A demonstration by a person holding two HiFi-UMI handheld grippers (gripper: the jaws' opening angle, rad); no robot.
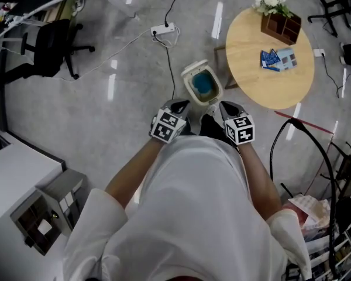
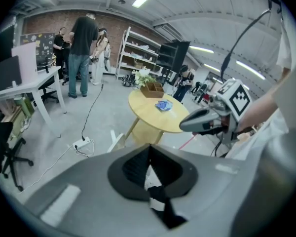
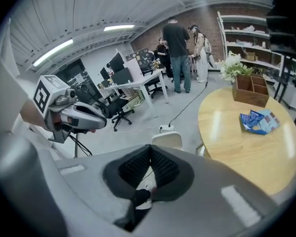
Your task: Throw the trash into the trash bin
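Blue wrappers lie on the round wooden table, next to a wooden box with flowers. On the floor by the table's left side stands the white trash bin, lid up, its inside blue. My left gripper and right gripper hang side by side just near of the bin, both shut and empty. In the left gripper view the pads meet, and the right gripper shows beside the table. The wrappers and the bin's lid show in the right gripper view.
A power strip with its cable lies on the floor beyond the bin. An office chair stands at the far left, a white cabinet at the near left. A black cable loop rises at the right. People stand at the back.
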